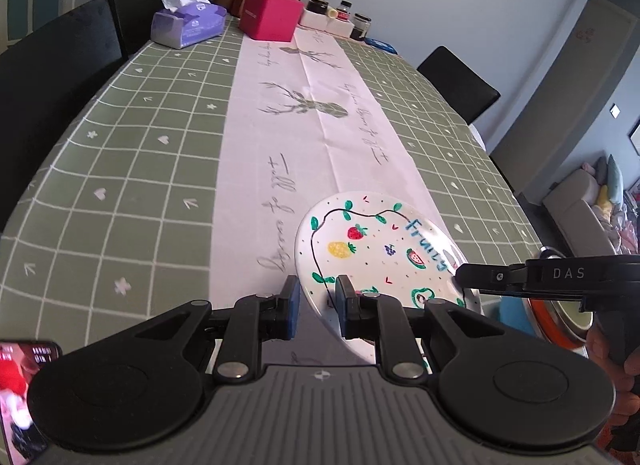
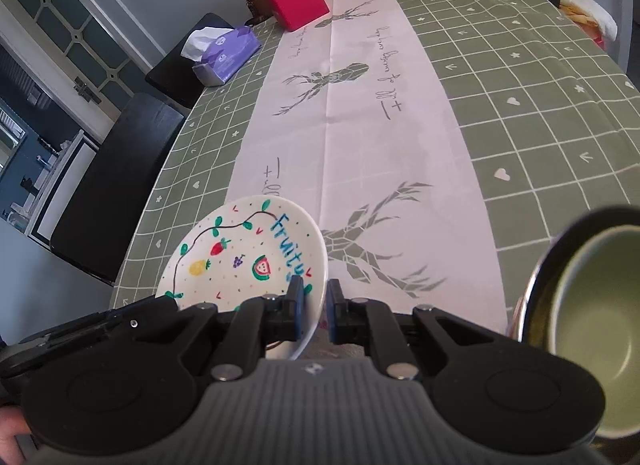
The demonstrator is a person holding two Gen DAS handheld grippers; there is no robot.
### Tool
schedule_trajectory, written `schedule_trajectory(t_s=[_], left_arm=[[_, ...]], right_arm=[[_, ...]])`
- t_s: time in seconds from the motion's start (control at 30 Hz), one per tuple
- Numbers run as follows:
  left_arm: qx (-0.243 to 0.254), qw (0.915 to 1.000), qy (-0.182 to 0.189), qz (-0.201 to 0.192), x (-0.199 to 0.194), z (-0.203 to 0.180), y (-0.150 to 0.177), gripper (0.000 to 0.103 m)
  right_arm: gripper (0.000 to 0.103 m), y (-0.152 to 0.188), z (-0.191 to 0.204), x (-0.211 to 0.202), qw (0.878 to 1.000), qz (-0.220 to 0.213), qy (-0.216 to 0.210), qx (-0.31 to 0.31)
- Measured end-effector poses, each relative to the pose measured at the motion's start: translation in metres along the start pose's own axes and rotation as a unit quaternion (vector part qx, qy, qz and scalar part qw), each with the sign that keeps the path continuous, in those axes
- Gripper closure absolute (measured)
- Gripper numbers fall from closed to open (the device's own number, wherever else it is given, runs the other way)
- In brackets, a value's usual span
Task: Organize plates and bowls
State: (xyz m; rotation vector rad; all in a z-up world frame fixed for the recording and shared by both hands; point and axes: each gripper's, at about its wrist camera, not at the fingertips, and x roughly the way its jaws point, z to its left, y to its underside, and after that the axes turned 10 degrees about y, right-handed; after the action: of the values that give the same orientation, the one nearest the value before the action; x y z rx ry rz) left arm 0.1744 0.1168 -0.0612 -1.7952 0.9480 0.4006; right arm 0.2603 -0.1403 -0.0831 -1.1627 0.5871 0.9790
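A white plate (image 1: pixel 376 249) painted with fruits and the word "Fruity" is held tilted above the table, between both grippers. My left gripper (image 1: pixel 318 299) straddles the plate's near-left rim, jaws slightly apart around it. My right gripper (image 2: pixel 314 307) straddles the opposite rim of the same plate (image 2: pixel 248 257); its fingers (image 1: pixel 480 277) enter the left wrist view from the right. A metal bowl (image 2: pixel 592 297) with a pale green inside sits at the right, and also shows in the left wrist view (image 1: pixel 560 313) behind the right gripper.
The table has a green checked cloth (image 1: pixel 120 169) and a pale pink runner (image 1: pixel 280 137). At the far end stand a purple tissue box (image 1: pixel 188 25), a pink box (image 1: pixel 272 15), bottles and jars. Black chairs (image 1: pixel 52 77) line the sides. A phone (image 1: pixel 20 385) lies at near left.
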Motion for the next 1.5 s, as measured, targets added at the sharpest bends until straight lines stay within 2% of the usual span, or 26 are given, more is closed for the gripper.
schedule_trajectory(t_s=[0.3, 0.53, 0.73, 1.3, 1.5], left_arm=[[0.007, 0.9998, 0.013, 0.011, 0.001, -0.016, 0.032, 0.083], [0.021, 0.9996, 0.004, 0.019, 0.005, -0.023, 0.05, 0.083], [0.014, 0.9996, 0.006, 0.024, 0.004, -0.023, 0.061, 0.082], [0.036, 0.9979, -0.025, 0.048, 0.012, -0.028, 0.068, 0.082], [0.034, 0.9982, -0.022, 0.044, 0.011, -0.027, 0.069, 0.082]], right_arm=[[0.093, 0.042, -0.028, -0.01, 1.0, -0.007, 0.003, 0.019], [0.093, 0.059, -0.037, -0.006, 1.0, -0.005, 0.009, 0.02], [0.093, 0.065, -0.033, -0.01, 0.999, -0.022, 0.024, -0.011], [0.093, 0.072, -0.02, -0.007, 0.995, -0.031, 0.054, -0.075], [0.094, 0.073, -0.022, -0.006, 0.995, -0.03, 0.055, -0.073]])
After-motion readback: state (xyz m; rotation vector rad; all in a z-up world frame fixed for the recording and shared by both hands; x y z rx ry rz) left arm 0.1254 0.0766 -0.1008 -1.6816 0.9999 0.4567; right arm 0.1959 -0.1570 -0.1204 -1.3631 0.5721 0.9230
